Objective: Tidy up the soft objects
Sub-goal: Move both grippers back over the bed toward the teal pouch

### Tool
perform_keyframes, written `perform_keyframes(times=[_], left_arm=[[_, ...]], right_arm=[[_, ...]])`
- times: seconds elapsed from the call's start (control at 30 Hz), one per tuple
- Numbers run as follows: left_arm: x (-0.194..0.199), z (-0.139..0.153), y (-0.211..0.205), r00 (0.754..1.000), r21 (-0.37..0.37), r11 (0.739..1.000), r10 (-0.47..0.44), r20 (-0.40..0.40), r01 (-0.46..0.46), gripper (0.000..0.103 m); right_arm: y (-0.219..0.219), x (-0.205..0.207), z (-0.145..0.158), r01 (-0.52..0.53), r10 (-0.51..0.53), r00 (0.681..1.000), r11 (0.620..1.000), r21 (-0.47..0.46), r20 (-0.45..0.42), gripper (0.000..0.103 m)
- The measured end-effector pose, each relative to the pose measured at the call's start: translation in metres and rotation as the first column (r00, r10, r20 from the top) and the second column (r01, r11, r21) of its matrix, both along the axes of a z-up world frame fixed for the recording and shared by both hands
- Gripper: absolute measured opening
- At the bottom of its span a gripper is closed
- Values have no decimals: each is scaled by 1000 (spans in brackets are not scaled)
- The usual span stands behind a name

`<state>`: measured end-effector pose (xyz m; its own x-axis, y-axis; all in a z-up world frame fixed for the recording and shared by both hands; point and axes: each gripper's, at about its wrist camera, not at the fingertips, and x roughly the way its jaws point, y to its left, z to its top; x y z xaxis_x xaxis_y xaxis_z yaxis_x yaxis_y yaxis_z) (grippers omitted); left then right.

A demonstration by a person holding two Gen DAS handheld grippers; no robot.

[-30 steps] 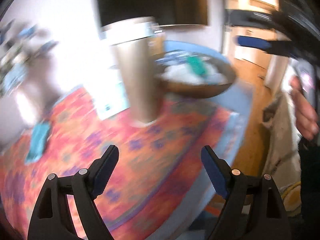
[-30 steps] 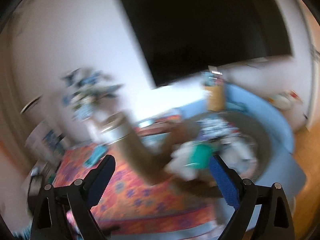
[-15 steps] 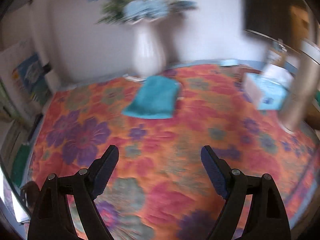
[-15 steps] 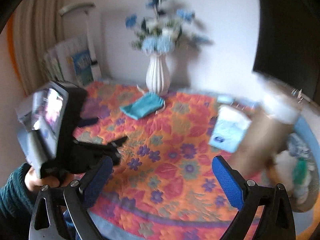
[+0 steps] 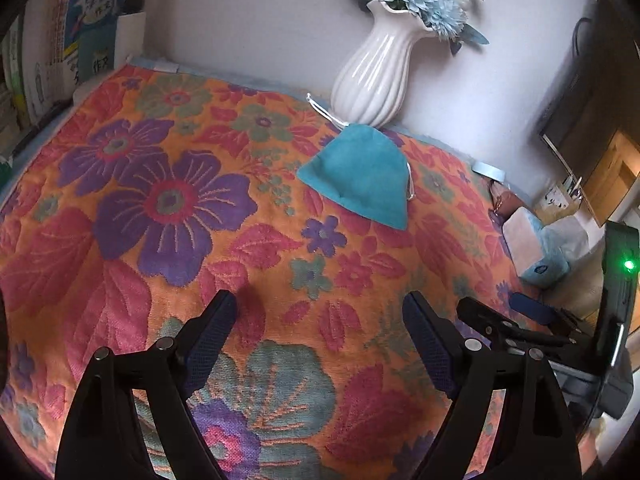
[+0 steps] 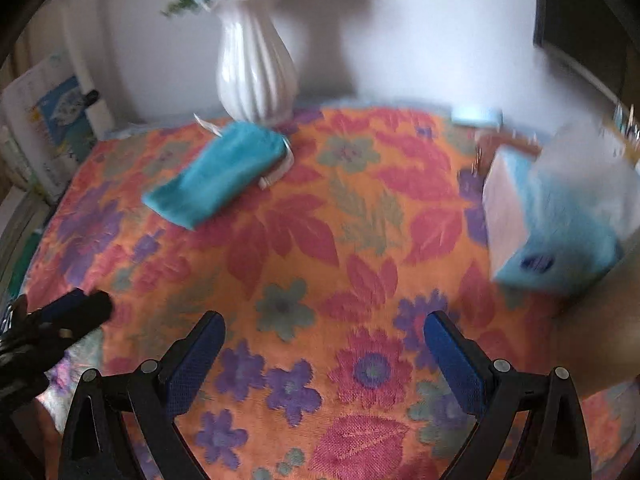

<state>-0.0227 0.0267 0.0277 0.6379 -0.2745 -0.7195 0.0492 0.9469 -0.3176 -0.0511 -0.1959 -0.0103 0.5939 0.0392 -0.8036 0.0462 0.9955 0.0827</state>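
While both tongs point down at the table, nothing is held in either one; the left gripper (image 5: 318,312) has its blue pads wide apart over the flowery cloth (image 5: 160,200), with only cloth showing in the gap; the right gripper (image 6: 324,334) has its pads wide apart too, and they have just been opening, with nothing between them; in the left view the right gripper (image 5: 520,316) sits just to the right of the left one. Past the tips of both tongs, well apart from them, lies a teal pouch (image 5: 360,176) flat on the cloth, with a white string (image 6: 276,172) at its edge; from the right tongs it is ahead and to the left. Just behind the pouch stands a white vase (image 5: 376,76) with blue flowers (image 5: 424,0). Off to the right of the right tongs sits a light blue tissue pack (image 6: 548,220), which looks blurry. Books (image 5: 60,40) lean by the wall, far to the left.
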Motion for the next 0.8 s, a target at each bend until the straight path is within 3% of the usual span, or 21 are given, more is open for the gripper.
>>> perform_keyframes(times=[0.2,0.37,0.8], left_arm=[[1,1,-8,1000,32,999,-29,0,29,85],[2,1,-6,999,16,999,-35,-2,35,89],[2,0,-10,999,42,998,-41,-4,41,91]], right_arm=[[-10,4,-4,45,-44,999,999,8,-22,100],[-2,8,-4,38,-40,999,998,-43,-35,102],[-1,9,-6,40,-42,998,998,-47,-42,103]])
